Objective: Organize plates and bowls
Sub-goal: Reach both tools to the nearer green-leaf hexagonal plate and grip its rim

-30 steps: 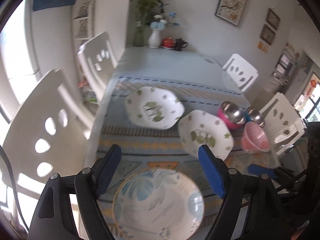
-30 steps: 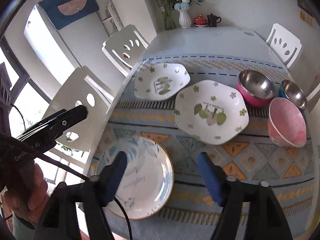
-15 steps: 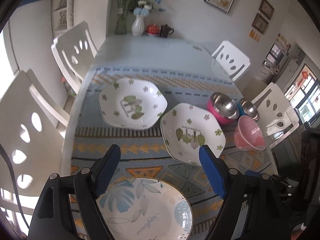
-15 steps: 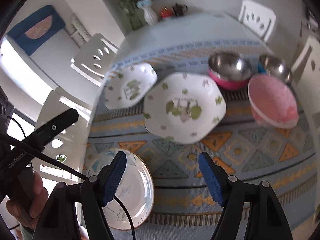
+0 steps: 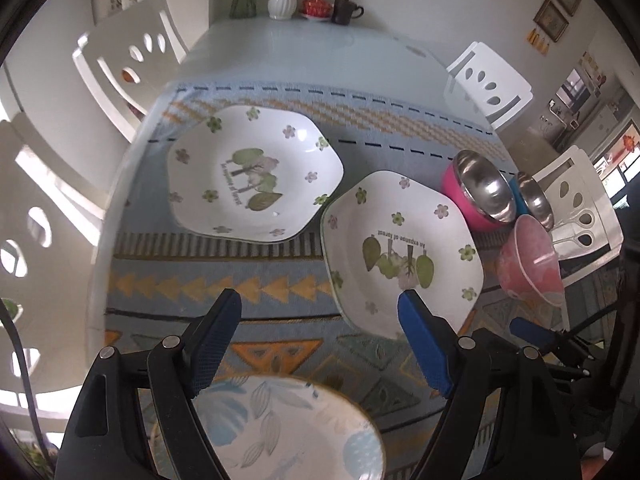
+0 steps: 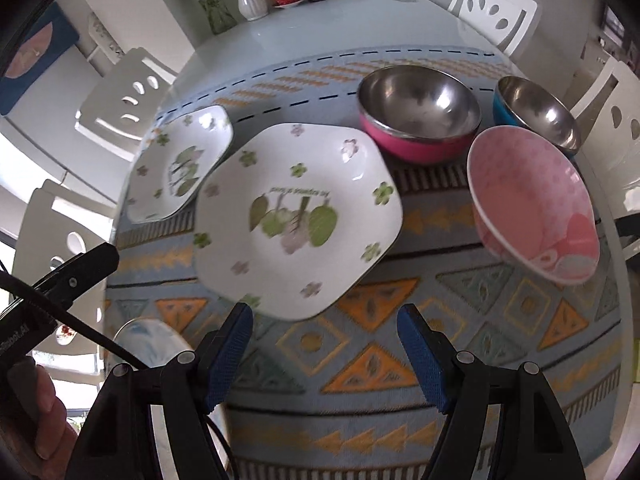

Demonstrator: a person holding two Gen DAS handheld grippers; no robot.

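Two white six-sided plates with green leaf prints lie on the patterned cloth: the far-left plate and the nearer plate. A round blue-leaf plate sits at the near edge. To the right stand a steel bowl with a pink outside, a steel bowl with a blue outside and a pink bowl. My left gripper hangs open above the round plate. Just short of the nearer six-sided plate, my right gripper is open and empty.
White chairs ring the table. At its far end stand a white vase, a red lidded pot and a dark cup. The left gripper's body and a hand show at the right wrist view's lower left.
Both grippers have sunk and moved forward over the table; the plates and bowls look larger and nearer. The round plate has slid toward the bottom of both views. Jaws stay equally wide.
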